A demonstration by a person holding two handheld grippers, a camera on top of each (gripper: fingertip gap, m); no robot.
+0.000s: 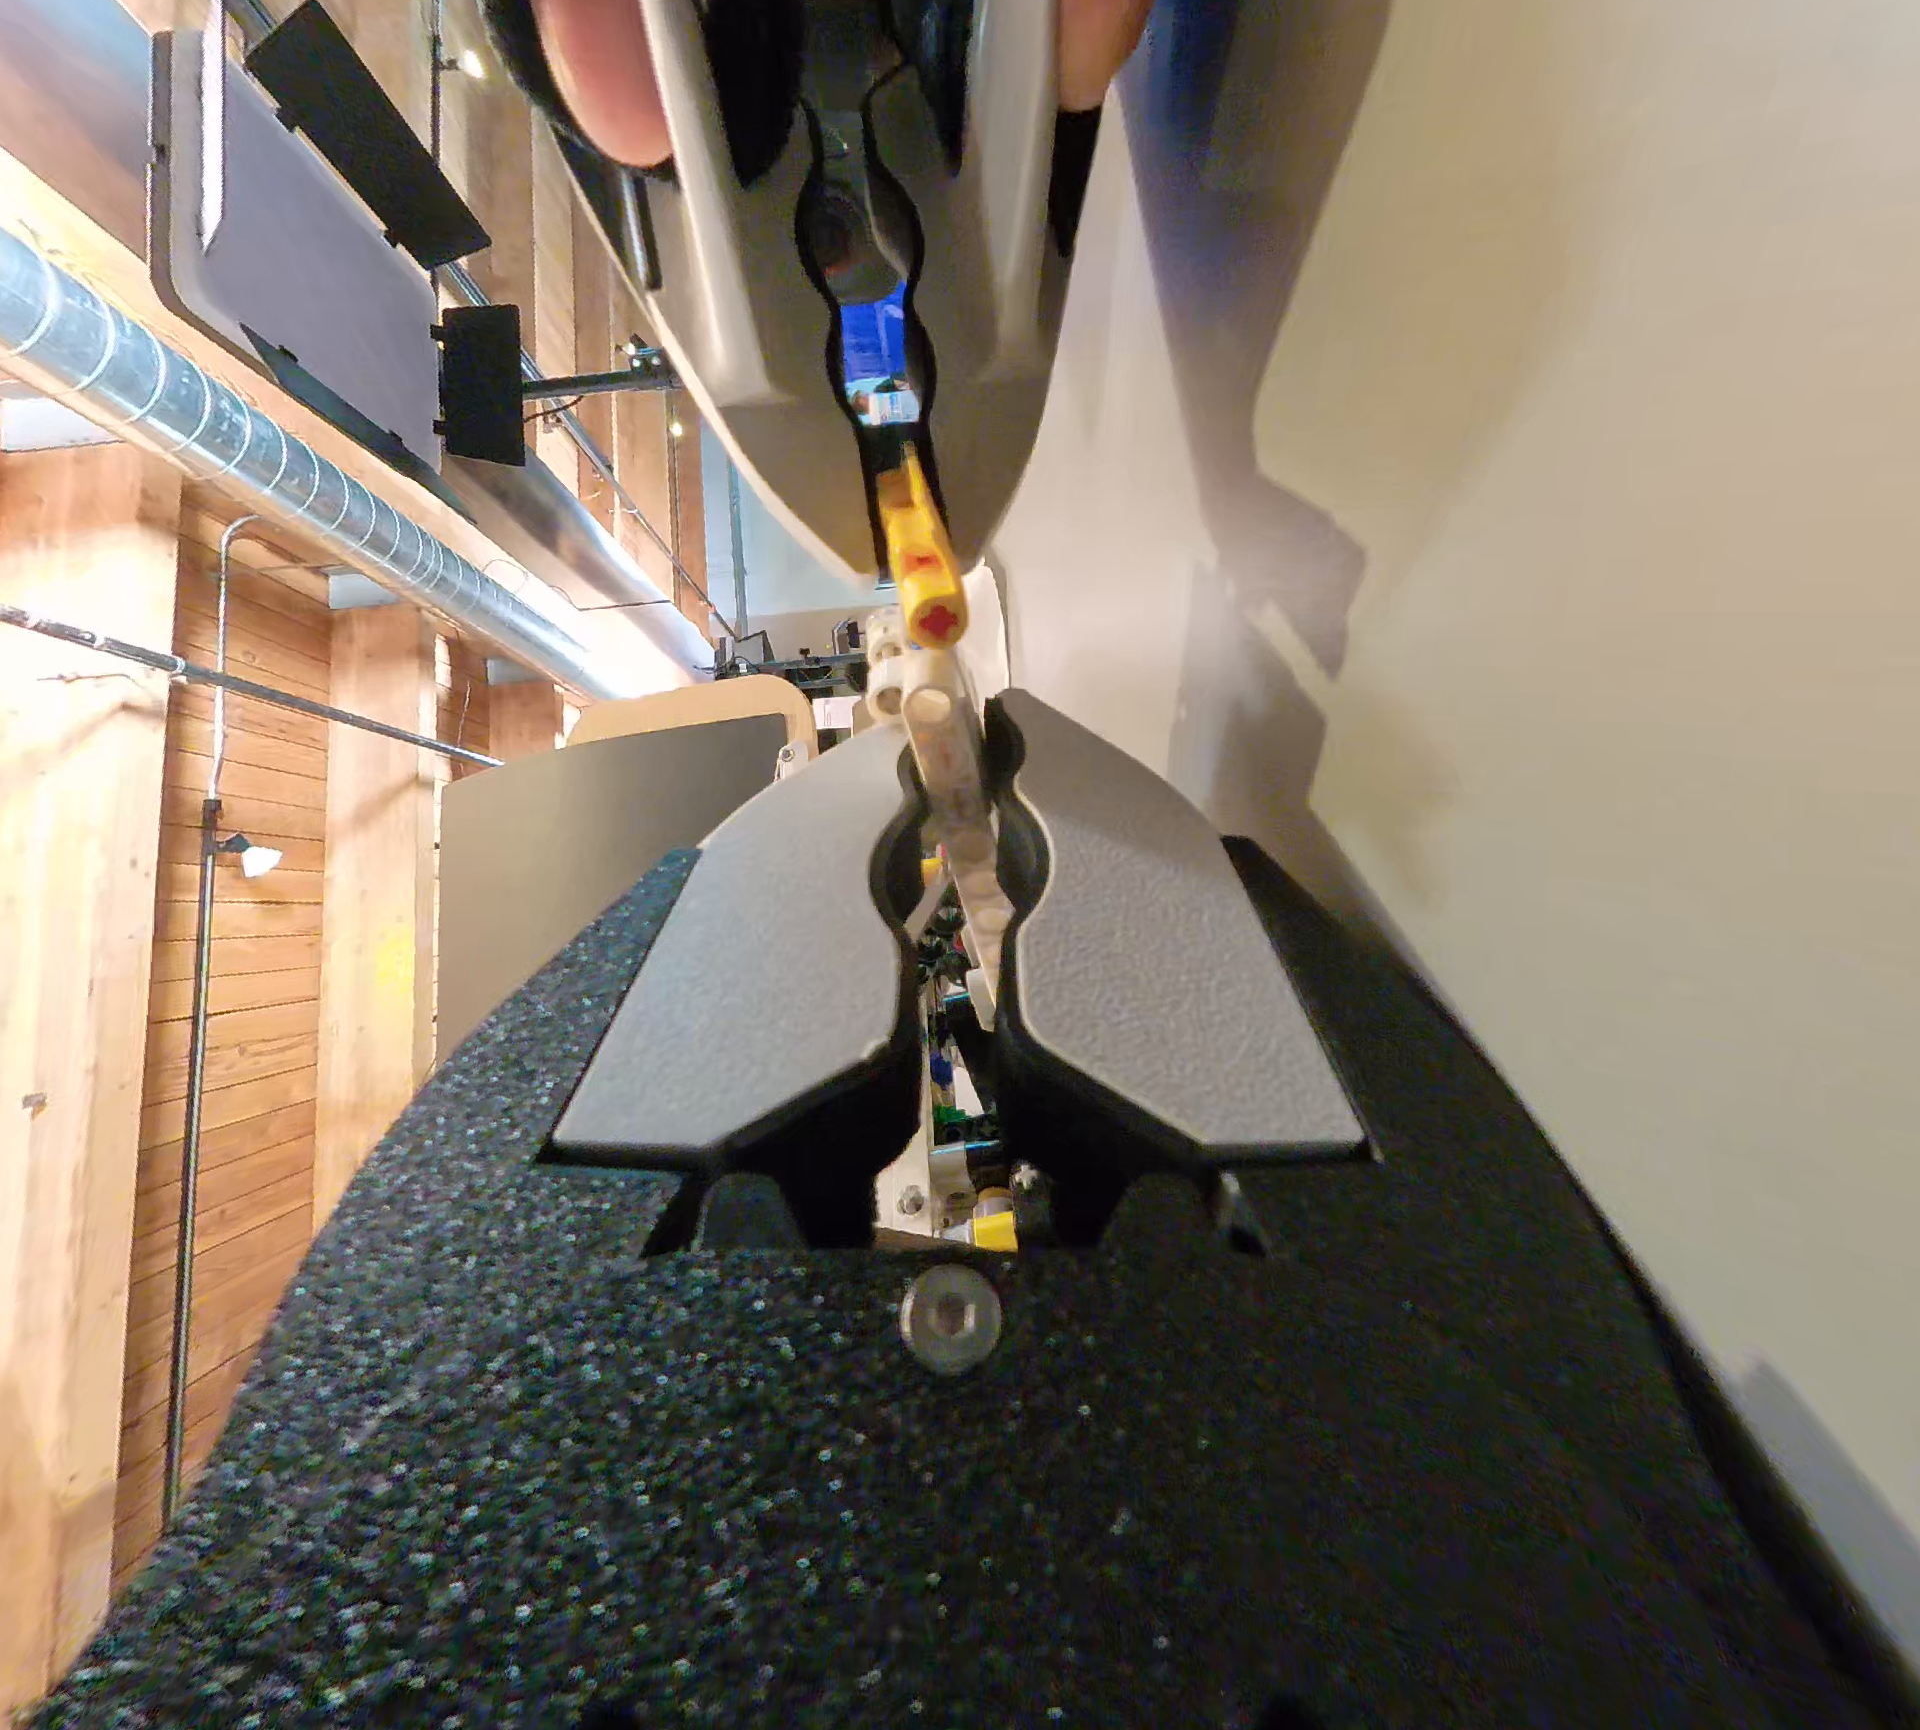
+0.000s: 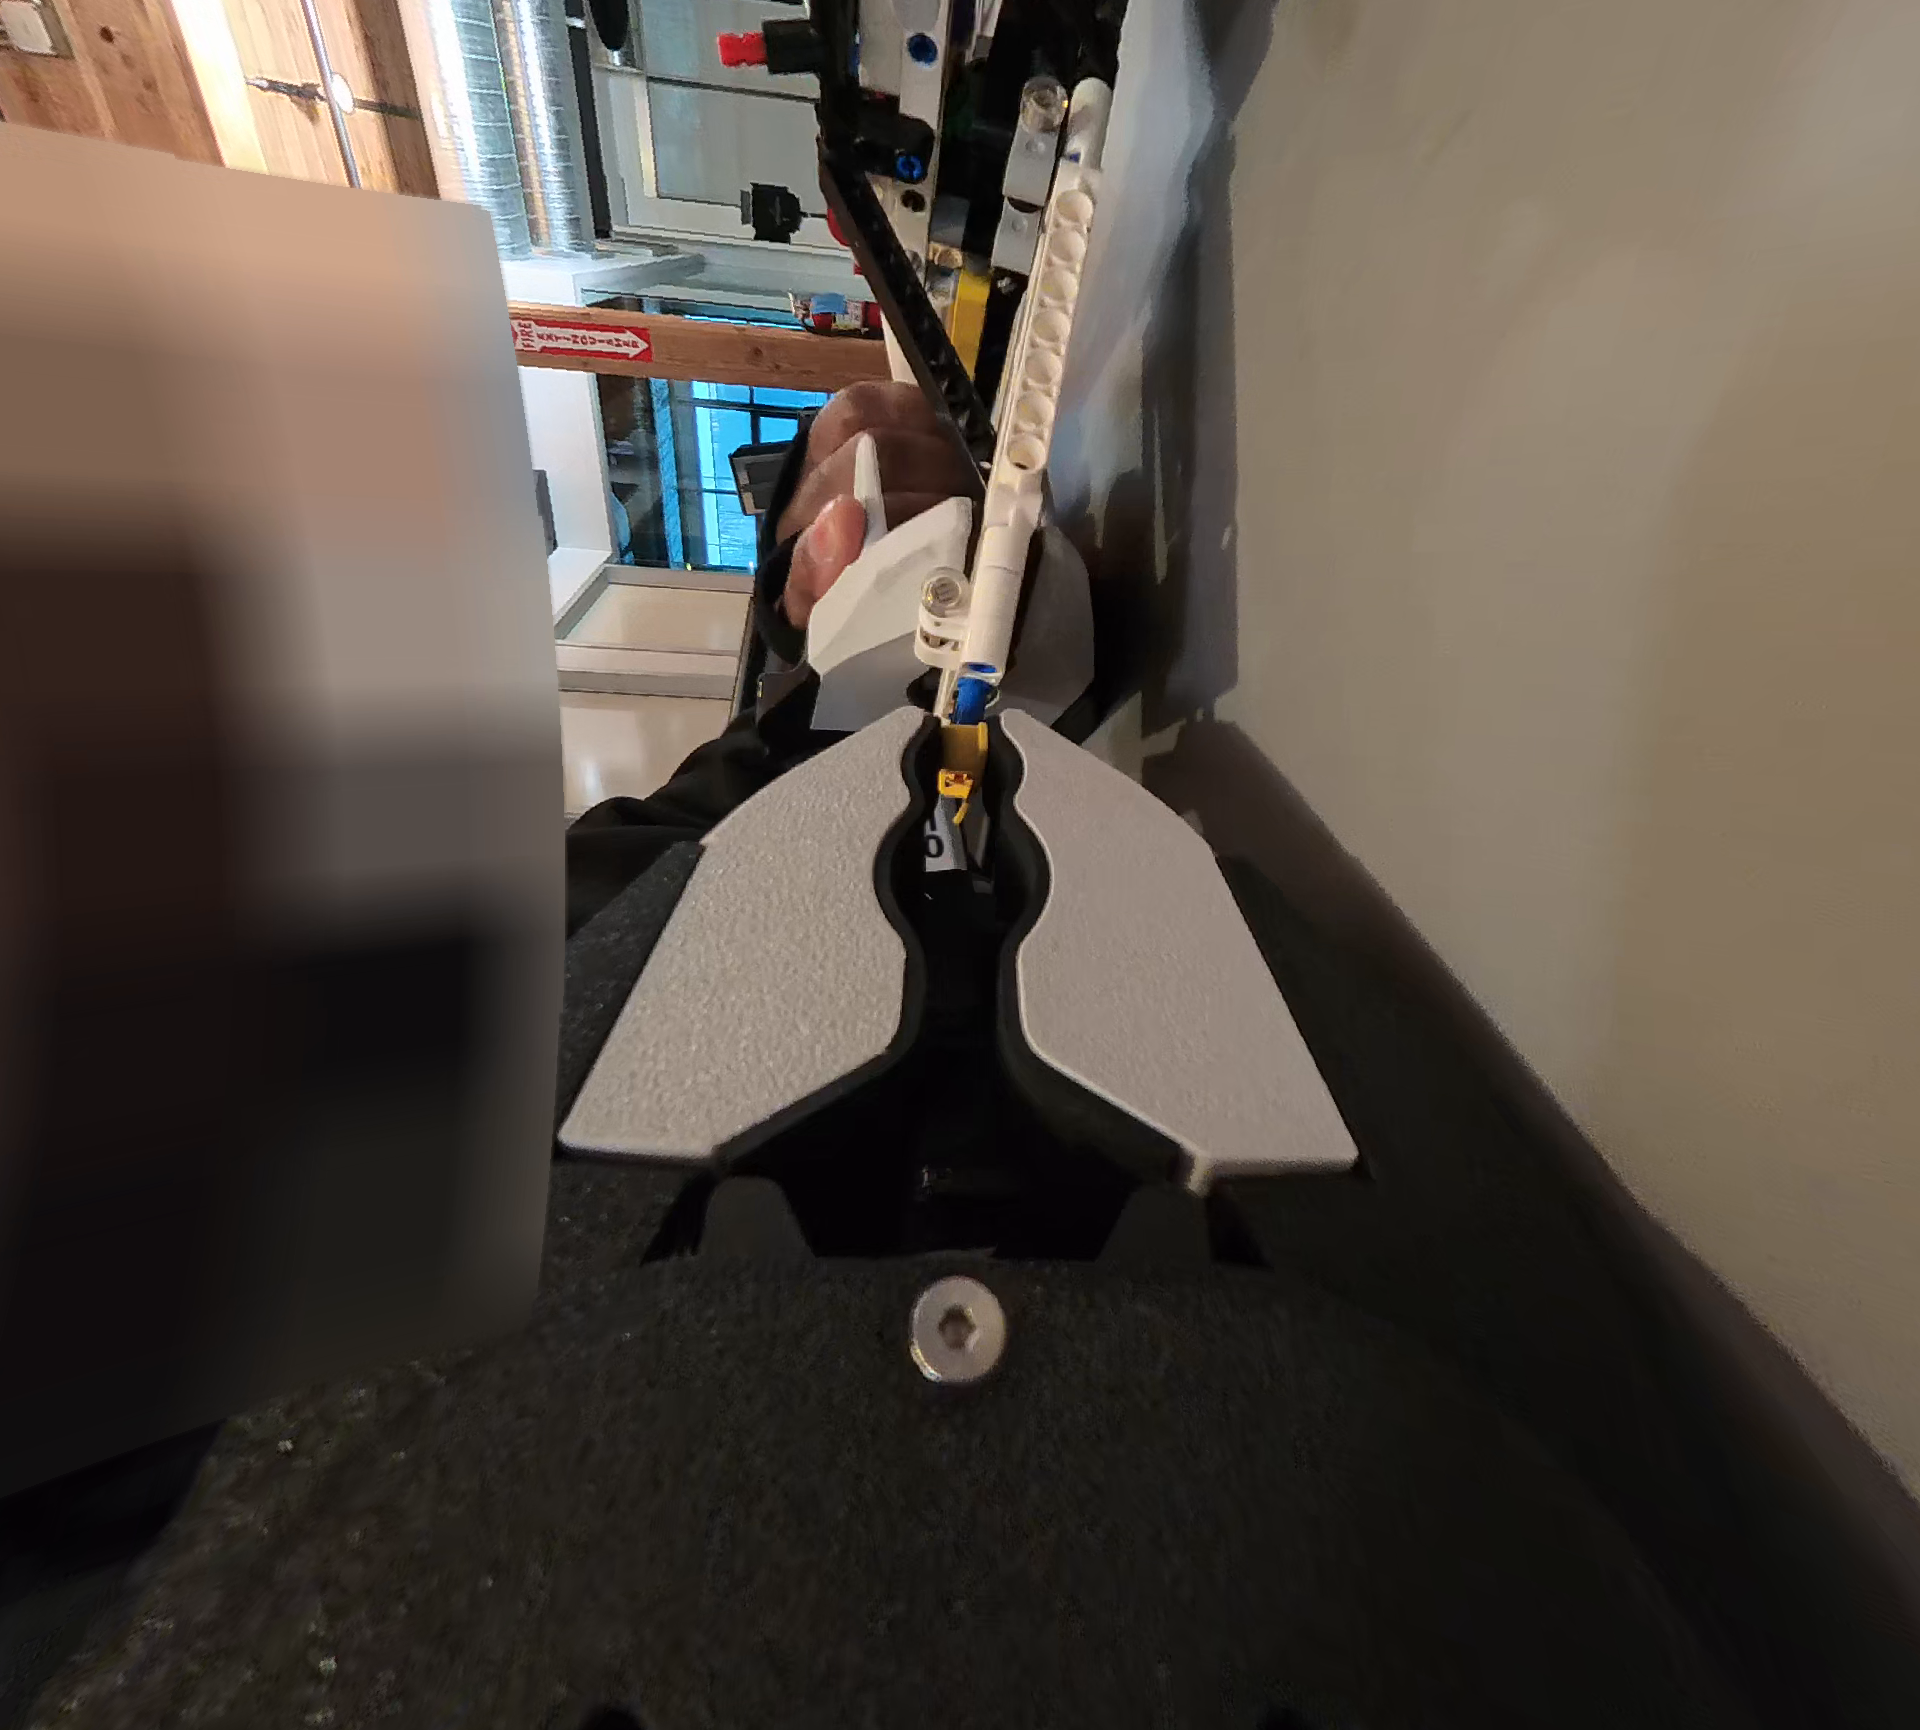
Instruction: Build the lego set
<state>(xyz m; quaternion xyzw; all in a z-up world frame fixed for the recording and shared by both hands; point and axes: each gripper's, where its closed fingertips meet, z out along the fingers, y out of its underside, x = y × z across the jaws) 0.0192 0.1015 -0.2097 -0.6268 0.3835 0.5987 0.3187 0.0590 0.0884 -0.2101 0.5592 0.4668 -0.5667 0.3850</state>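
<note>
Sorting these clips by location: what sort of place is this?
Probably a loft-style workshop or lab: timber walls, exposed spiral ducting, and a toy-brick model on a pale worktable.

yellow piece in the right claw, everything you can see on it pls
The yellow connector piece is small, glossy plastic, roughly tubular, with a red cross-shaped axle end showing in two of its holes. It sits clamped at the tips of the right claw, projecting a little beyond them toward the white perforated beam in the left claw. A blue pin lies at its front end.
</note>
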